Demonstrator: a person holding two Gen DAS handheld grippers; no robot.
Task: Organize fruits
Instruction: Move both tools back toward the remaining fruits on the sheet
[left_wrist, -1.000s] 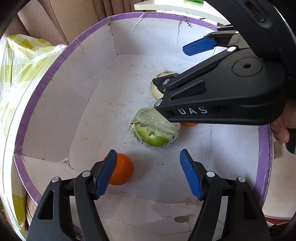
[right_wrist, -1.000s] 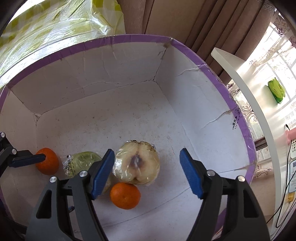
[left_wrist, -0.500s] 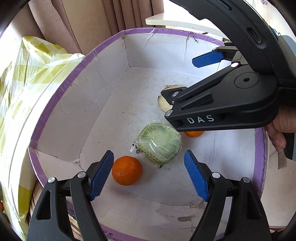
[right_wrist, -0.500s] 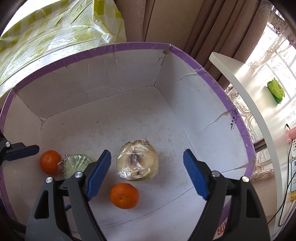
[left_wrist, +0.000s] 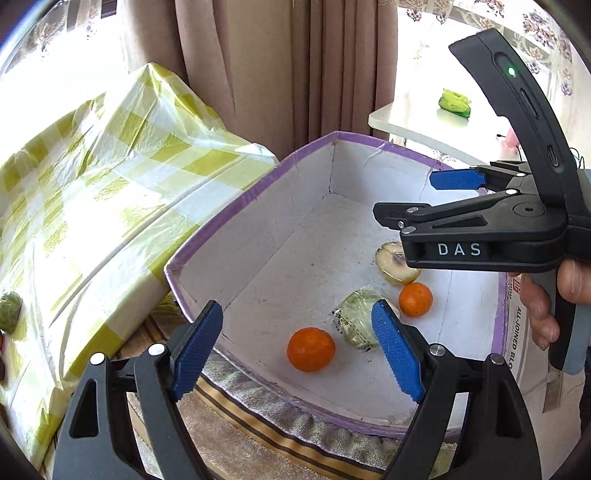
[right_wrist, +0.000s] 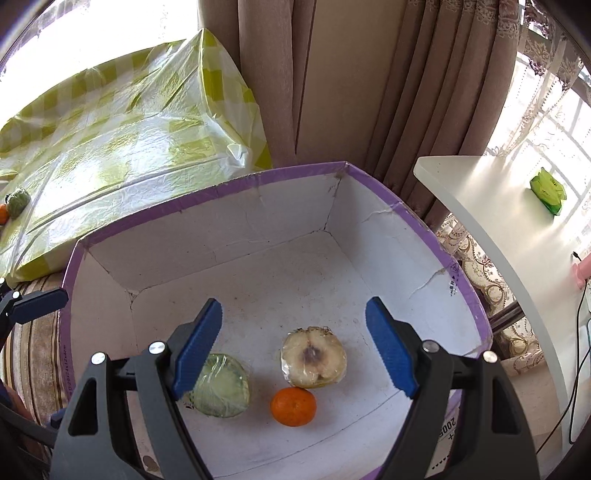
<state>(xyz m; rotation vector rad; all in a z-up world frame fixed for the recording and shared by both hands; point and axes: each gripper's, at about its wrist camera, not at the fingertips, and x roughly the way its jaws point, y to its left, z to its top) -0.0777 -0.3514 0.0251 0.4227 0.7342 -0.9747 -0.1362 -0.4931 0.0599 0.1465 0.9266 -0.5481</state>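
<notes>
**Curtained corner, fruit lying in the box**

Brown curtains back a purple-rimmed box (right_wrist: 391, 199) holding four fruits. Left gripper (left_wrist: 297, 347) is opening, nothing between its fingers; right gripper (right_wrist: 293, 345) is spread, empty. Only the left view shows the second orange (left_wrist: 311, 349); there the halved pear (left_wrist: 395, 264) is half hidden. Wrapped green fruit (right_wrist: 221, 386) is partly covered.

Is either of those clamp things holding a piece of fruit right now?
No: both oranges and both wrapped halves lie loose on the box floor.
</notes>
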